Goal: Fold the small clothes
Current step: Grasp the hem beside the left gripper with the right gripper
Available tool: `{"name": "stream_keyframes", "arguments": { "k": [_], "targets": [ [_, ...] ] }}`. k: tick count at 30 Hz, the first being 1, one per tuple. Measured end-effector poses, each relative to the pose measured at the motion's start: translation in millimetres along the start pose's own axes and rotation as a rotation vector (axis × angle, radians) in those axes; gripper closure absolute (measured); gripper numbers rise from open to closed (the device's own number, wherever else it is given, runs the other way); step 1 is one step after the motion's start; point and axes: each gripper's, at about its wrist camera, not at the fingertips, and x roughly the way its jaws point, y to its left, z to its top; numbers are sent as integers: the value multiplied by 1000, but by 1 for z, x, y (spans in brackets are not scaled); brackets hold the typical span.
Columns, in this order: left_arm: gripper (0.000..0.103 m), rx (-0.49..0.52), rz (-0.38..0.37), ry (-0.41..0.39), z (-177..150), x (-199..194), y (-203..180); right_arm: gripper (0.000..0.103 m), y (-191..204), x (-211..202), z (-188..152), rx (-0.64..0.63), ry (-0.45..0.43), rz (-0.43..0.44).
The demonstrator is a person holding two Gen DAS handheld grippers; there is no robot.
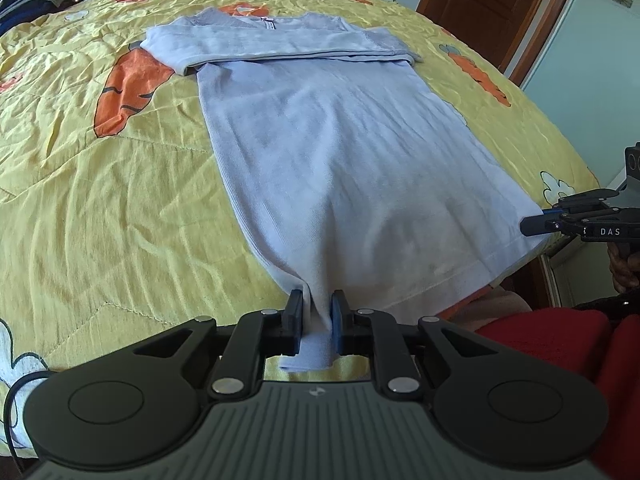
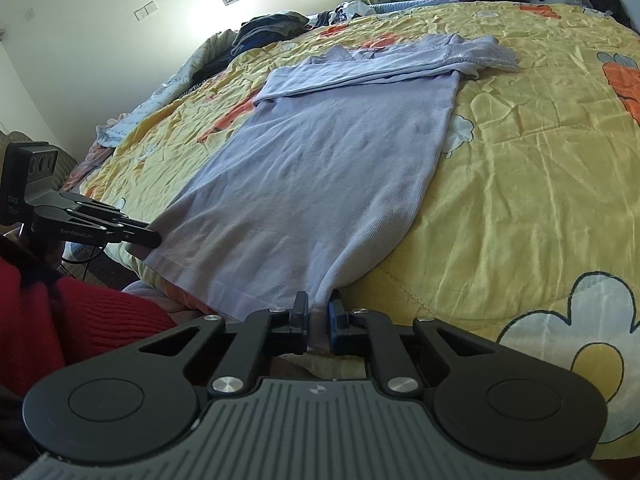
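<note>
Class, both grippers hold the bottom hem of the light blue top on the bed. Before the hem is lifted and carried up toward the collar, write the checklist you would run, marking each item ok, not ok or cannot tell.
1. Left gripper shut on the hem corner of the light blue top: ok.
2. Right gripper shut on the other hem corner: ok.
3. Sleeves already folded across the chest: ok.
4. Body of the top lying flat, only mild wrinkles: ok.
5. Yellow bedspread caught in either grip: cannot tell.
6. Hem pulled evenly between the grippers: not ok, it sags toward the bed edge in between.
</note>
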Motion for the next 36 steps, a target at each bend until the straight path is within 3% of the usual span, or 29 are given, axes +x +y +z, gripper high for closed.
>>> {"name": "stream_keyframes", "arguments": {
  "k": [7,19,26,31,36],
  "targets": [
    [95,-9,-16,-17,3,-6,2,92,-7,-4,3,64,-25,31],
    [95,-13,15,-91,15,-19,-3,92,1,-10,24,71,-137,50],
    [97,-31,17,-95,13,-19,0,93,2,-9,25,84,-149,52],
    [97,15,8,-13,8,-13,-5,92,2,-10,21,77,-135,49],
    [94,-51,-41,73,1,-5,9,92,1,-6,17,87,-122,41]
  ]
}}
